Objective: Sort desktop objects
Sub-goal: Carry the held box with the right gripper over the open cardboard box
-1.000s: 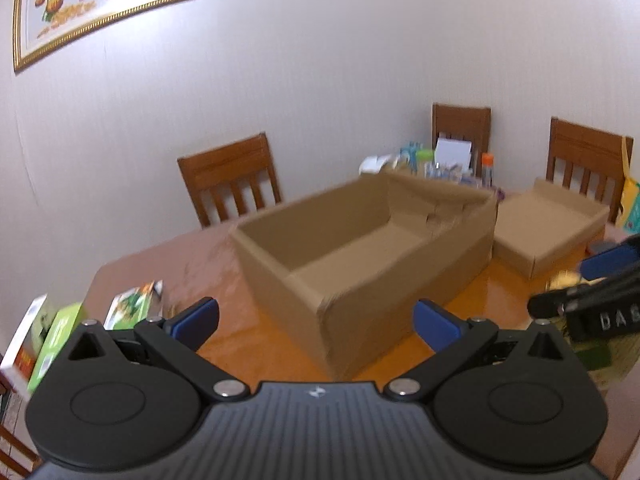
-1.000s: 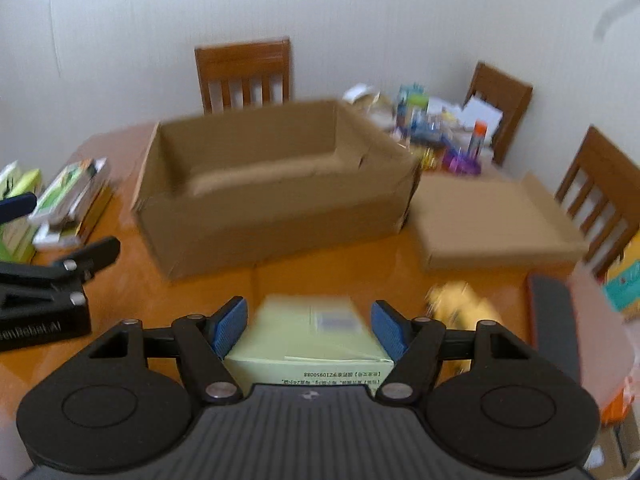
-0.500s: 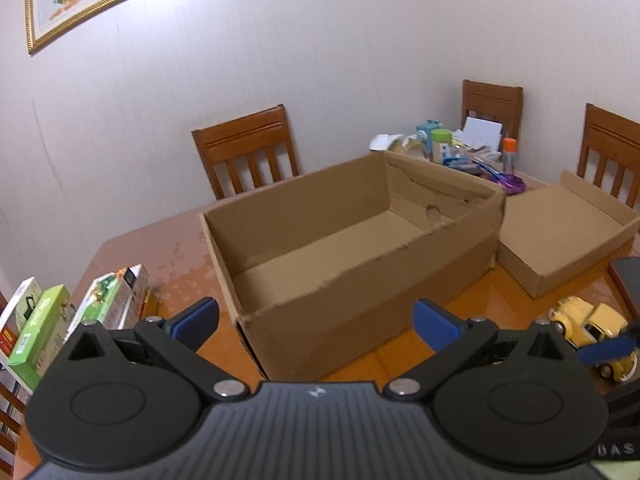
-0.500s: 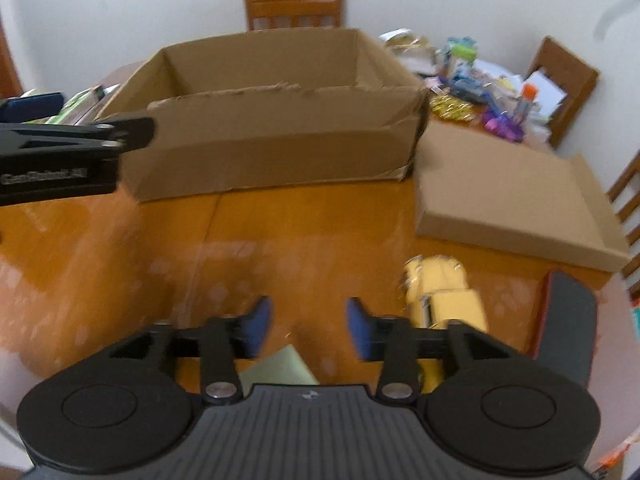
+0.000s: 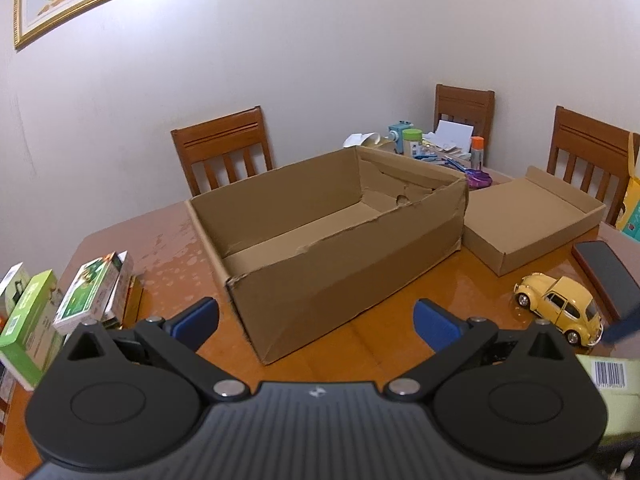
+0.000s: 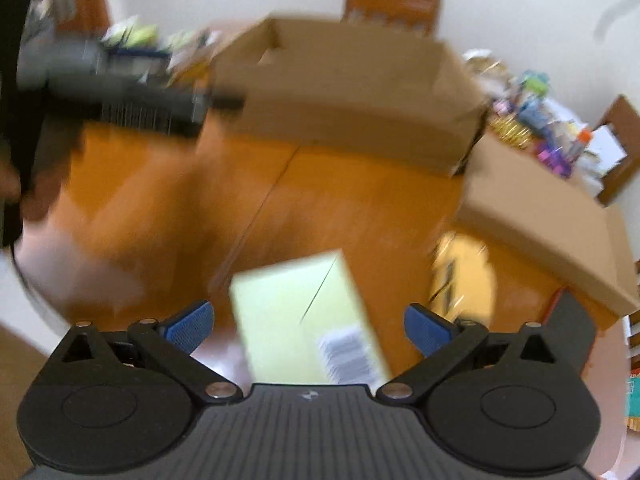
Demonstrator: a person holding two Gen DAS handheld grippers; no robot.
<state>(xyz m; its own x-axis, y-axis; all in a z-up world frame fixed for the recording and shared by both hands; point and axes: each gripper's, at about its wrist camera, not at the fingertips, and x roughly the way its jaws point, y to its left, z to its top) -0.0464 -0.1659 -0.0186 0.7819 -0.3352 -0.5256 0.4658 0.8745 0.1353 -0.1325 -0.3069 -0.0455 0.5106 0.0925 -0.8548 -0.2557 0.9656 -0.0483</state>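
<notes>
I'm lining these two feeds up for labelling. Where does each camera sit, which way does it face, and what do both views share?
Left wrist: sits behind the left gripper, jaws open and empty, facing slightly down across the table at the large cardboard box; only the gripper shows.
Right wrist: sits behind the right gripper, angled steeply down at the pale green box between its open, just-widened jaws; blurred.
Shared: large cardboard box, shallow cardboard tray, yellow toy car.

Right wrist view motion-blurred — pale green box (image 6: 304,316) smeared, its print unreadable.
</notes>
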